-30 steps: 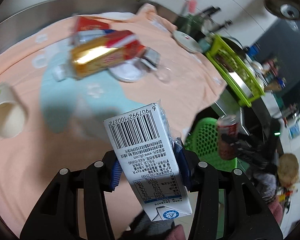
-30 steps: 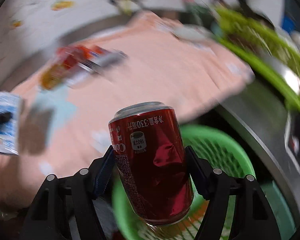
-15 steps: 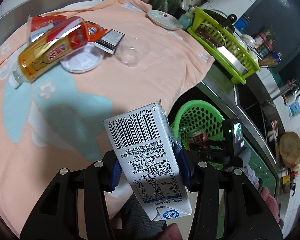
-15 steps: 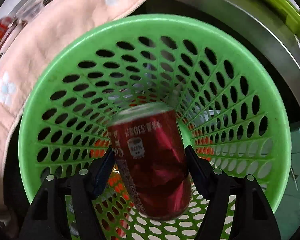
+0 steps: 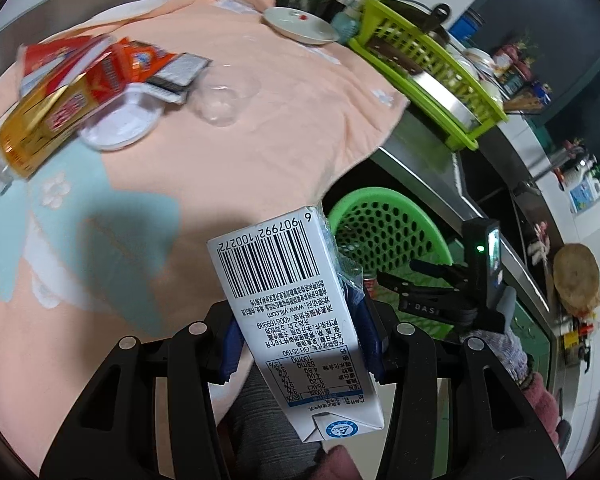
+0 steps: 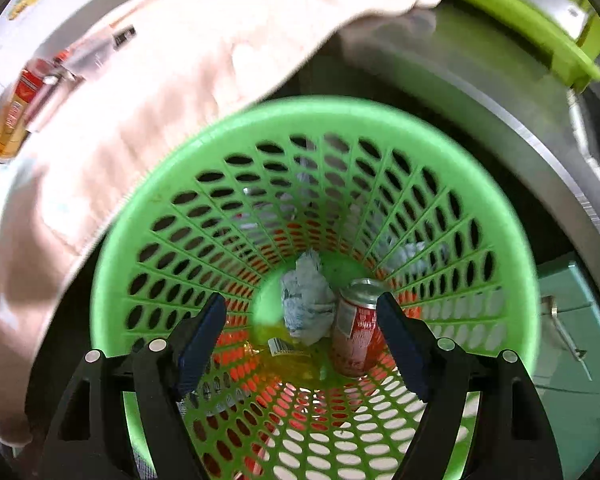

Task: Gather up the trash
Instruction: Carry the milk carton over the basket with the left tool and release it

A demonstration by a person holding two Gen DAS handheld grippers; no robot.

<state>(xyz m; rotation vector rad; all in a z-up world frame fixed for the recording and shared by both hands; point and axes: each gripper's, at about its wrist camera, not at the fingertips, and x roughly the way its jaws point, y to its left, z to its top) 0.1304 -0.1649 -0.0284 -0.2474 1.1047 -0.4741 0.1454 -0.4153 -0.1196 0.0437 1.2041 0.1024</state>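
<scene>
The left gripper [image 5: 296, 336] was clamped on a white milk carton [image 5: 292, 308], its blue pads pressing both sides and the barcode end pointing toward 12 o'clock. Beyond the carton, at 1 o'clock, stood the green basket [image 5: 384, 204] beside the edge of a table draped in a peach cloth [image 5: 260, 128]. On that cloth, toward 10 o'clock, lay a gold bottle [image 5: 48, 120] on its side, touching a white lid [image 5: 118, 126] and red wrappers [image 5: 112, 60]; a clear plastic cup [image 5: 224, 98] sat just beside them at 11 o'clock. A white plate [image 5: 300, 24] rested at 12 o'clock near a lime dish rack [image 5: 428, 68].

The right gripper [image 6: 300, 328] pointed down into the basket [image 6: 512, 264], and its jaws had just been opening, with nothing between them. The red can [image 6: 356, 328] lay loose at the bottom of the basket, at 3 o'clock from the gripper's centre, just beside a crumpled tissue [image 6: 306, 300] and above a yellowish wrapper [image 6: 288, 360] at 6 o'clock. In the left view the right gripper [image 5: 396, 276] showed at 3 o'clock, over the basket.
</scene>
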